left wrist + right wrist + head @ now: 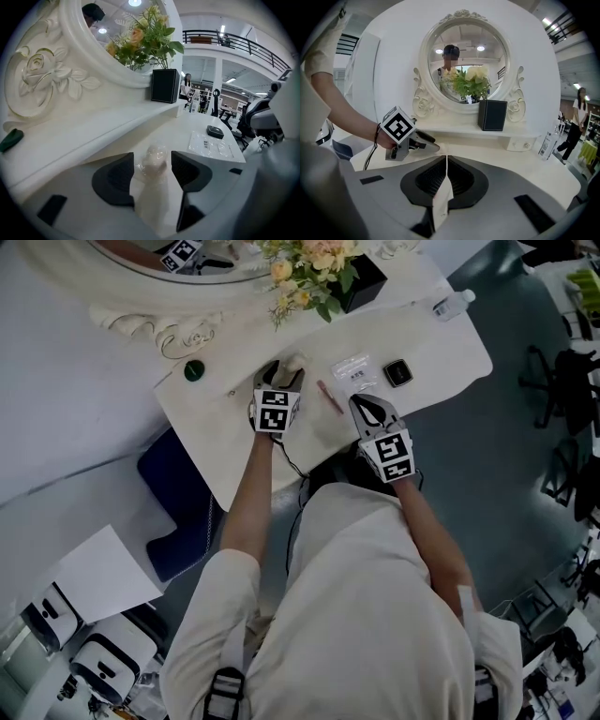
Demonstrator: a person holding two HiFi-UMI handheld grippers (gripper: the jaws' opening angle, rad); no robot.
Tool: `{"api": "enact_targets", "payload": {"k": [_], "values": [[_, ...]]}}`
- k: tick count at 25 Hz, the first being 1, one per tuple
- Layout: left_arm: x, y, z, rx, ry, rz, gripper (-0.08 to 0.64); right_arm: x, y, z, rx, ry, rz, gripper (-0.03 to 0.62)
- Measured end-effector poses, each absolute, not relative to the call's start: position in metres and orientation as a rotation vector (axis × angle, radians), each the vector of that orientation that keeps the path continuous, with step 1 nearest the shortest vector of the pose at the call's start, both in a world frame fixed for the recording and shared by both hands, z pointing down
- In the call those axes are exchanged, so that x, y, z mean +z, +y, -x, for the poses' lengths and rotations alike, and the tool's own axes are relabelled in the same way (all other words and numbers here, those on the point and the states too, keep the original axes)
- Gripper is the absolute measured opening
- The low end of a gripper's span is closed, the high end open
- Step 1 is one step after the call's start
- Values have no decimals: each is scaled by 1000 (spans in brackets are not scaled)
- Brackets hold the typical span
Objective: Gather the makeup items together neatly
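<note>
The left tongs [151, 171] stand wide open, tips resting low over the table [441, 352]. Between the jaws sits a puff [154, 157], a pale rounded thing in clear wrap, standing on the table top. Neither pad presses on it: the wrap comes close to the left pad, and there is a clear gap at the right pad.

The right tongs [446, 159] are closed, the two pads meeting along a thin line with nothing between them. They hover over the near edge of the table, to the right of the left tongs and well apart from them, pointing forward and down.

A pencil [329, 397], thin and pinkish, lies flat on the table between the two tongs, nearer the left ones and just to the right of their jaws. A clear sachet [352, 367] lies ahead of the right tongs, and a small dark compact [397, 372] lies just to the right of it; from the left tongs both are off to the right, past the puff. A green disc [193, 370] lies well to the left of the left tongs, at the table's end.

Beyond the tips of both tongs a low shelf runs along the back of the table. On it stands a black box [492, 115] with flowers [140, 40], in front of a round mirror [461, 63] with a carved white frame. A clear bottle [546, 138] stands far to the right of the right tongs
</note>
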State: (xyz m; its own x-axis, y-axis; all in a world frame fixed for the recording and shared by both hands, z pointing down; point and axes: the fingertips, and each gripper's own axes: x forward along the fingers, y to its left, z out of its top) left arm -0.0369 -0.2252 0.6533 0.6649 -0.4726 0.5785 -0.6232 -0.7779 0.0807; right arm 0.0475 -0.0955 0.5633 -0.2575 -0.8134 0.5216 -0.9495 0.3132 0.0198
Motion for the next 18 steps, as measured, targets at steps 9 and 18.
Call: {"api": "enact_targets", "payload": {"k": [9,18], "values": [[669,-220,20,942,-795,-2650,237,561,-86,-57,422,-2130,-1584,44],[669,-216,29,925,-863,-2584,166,562,-84,-57,437,-2158,-1563,44]]}}
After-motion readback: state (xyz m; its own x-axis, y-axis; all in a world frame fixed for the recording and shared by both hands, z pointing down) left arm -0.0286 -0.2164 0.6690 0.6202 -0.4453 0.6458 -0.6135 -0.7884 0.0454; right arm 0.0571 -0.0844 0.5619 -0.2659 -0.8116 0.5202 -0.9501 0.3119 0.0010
